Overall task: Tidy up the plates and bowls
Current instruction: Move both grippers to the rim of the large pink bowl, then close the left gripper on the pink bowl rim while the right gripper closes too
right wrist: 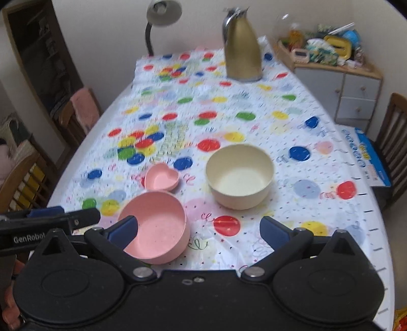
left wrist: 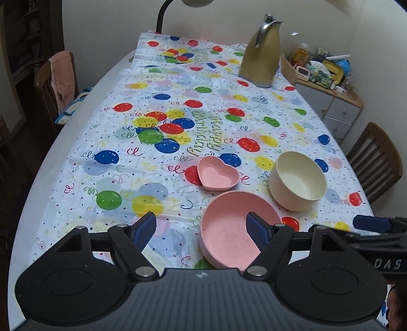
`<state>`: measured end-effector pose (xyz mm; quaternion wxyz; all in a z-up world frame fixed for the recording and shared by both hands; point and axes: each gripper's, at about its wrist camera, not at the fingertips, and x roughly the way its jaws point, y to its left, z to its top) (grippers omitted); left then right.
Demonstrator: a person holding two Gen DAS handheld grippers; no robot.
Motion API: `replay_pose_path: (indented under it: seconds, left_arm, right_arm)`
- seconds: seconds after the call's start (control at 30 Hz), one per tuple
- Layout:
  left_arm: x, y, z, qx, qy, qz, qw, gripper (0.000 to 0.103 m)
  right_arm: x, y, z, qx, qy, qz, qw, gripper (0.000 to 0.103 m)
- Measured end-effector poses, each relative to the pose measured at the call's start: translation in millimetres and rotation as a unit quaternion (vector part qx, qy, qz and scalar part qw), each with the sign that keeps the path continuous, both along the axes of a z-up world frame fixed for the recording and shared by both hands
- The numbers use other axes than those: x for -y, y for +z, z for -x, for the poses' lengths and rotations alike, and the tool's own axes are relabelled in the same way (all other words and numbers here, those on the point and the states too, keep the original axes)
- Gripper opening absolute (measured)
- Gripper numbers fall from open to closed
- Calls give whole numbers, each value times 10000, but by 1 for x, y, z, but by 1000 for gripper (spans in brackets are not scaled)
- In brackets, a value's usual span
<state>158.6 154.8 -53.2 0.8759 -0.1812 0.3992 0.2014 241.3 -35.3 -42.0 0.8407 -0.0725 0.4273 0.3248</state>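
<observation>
Three dishes stand on the balloon tablecloth near the front edge. A round pink bowl is nearest, and a small pink heart dish sits just behind it. A cream bowl is to the right. My left gripper is open, its right finger hanging over the pink bowl's inside and its left finger outside the rim. My right gripper is wide open, its left finger over the pink bowl and its right finger over bare cloth. Neither holds anything.
A gold thermos jug stands at the far end beside a desk lamp. Wooden chairs flank the table. A cluttered grey cabinet is at the back right. A blue package lies off the right edge.
</observation>
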Motion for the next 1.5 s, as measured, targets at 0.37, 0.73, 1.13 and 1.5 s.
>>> replay_pose_path:
  seconds: [0.37,0.73,1.13,1.5]
  left_arm:
    - [-9,-42,-28,-505,227,243,9982,77]
    - [-13,-53,-31,-607,256,375,9971,68]
    - [-4,-61,-32,-788,258,614,9947,31]
    - [-2,-55,-27,-736,249,704,9945,14]
  right_arm:
    - [-33,-49,-26,-553,377,484,9966,87]
    - [-50,-66,-33,-729,470,768,9933,64]
    - [-57,-63,-33,-755,337,692,9942,28]
    - [-62,-60,-21,-664,316,763,9944,9]
